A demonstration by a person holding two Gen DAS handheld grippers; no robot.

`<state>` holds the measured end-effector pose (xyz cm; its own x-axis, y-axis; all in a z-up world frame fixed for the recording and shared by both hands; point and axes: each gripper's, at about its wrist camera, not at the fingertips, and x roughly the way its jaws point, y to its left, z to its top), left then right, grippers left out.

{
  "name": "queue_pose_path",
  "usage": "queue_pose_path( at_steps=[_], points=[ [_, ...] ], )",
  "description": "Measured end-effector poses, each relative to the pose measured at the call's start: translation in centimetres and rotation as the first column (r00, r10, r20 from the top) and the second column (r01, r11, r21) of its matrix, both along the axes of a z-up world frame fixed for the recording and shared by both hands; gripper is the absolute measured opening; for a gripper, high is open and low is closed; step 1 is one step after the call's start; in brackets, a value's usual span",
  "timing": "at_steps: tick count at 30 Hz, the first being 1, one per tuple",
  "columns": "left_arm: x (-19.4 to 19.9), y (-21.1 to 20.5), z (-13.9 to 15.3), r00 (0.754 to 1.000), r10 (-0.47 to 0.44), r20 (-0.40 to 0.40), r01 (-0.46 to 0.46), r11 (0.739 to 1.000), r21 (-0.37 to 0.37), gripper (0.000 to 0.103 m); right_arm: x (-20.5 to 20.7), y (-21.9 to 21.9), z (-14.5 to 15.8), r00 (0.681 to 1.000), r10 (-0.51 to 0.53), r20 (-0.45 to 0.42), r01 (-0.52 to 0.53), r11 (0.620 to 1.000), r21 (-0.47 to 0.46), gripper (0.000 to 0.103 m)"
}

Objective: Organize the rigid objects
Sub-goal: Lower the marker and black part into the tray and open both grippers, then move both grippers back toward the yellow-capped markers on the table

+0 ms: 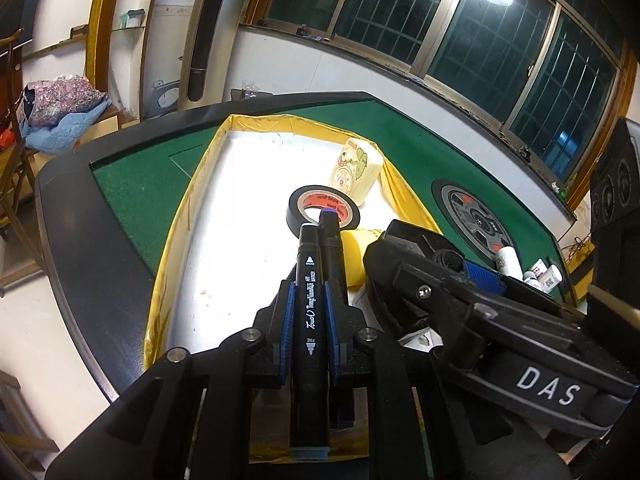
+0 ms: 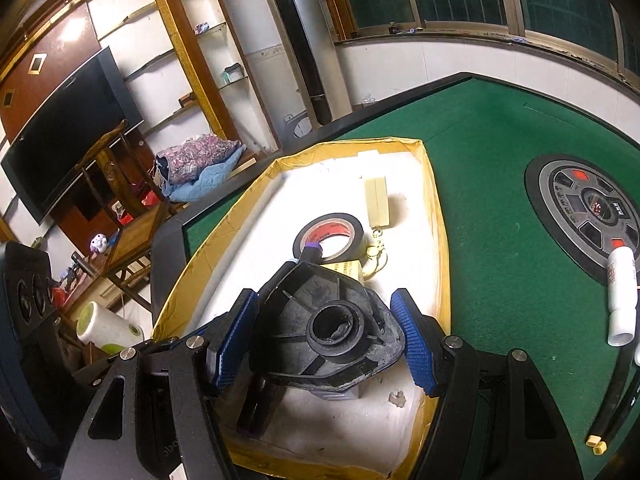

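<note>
My left gripper [image 1: 308, 304] is shut on two black markers [image 1: 310, 320] held side by side, pointing over a white tray [image 1: 224, 216] with yellow taped walls. My right gripper [image 2: 324, 332] is shut on a black plastic fan-shaped part [image 2: 332, 332] with a round socket, held over the same tray [image 2: 404, 416]; that part and gripper show at the right of the left wrist view [image 1: 424, 256]. In the tray lie a black tape roll [image 1: 324, 208], [image 2: 330, 236], a cream case with cartoon stickers [image 1: 356, 170], [image 2: 377, 198] and a yellow box [image 1: 354, 256].
The tray sits on a green felt game table [image 2: 492, 184] with a black rim and a round central panel [image 2: 588, 212]. White bottles [image 2: 622, 296] and a black tube [image 2: 612, 400] lie on the felt at right. Chairs, shelves and a TV stand left.
</note>
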<state>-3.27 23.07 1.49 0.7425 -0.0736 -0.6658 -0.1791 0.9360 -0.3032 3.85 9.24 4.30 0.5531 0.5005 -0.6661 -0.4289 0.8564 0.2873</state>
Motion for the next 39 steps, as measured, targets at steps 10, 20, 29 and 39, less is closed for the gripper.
queue_pose_path(
  at_steps=[10,20,29,39],
  points=[
    [0.0,-0.3,0.1,1.000,0.012,0.003,-0.012,0.999,0.030,0.013,-0.2,-0.3,0.0,1.000,0.004,-0.001,-0.004,1.000,0.012,0.063],
    [-0.3,-1.3,0.8,1.000,-0.017,0.018,0.016,0.999,0.048,0.042,0.0,-0.4,-0.1,1.000,0.003,-0.011,-0.003,1.000,0.021,0.064],
    [-1.1,-1.0,1.8,0.999,-0.014,0.036,0.013,0.999,0.031,0.062,-0.3,-1.3,0.6,1.000,0.001,0.000,-0.001,0.998,0.065,0.070],
    [-2.3,-0.8,3.1,0.997,0.005,0.077,-0.006,1.000,0.014,0.067,-1.7,-3.0,1.9,0.998,-0.013,0.059,0.007,0.994,0.109,0.076]
  ],
)
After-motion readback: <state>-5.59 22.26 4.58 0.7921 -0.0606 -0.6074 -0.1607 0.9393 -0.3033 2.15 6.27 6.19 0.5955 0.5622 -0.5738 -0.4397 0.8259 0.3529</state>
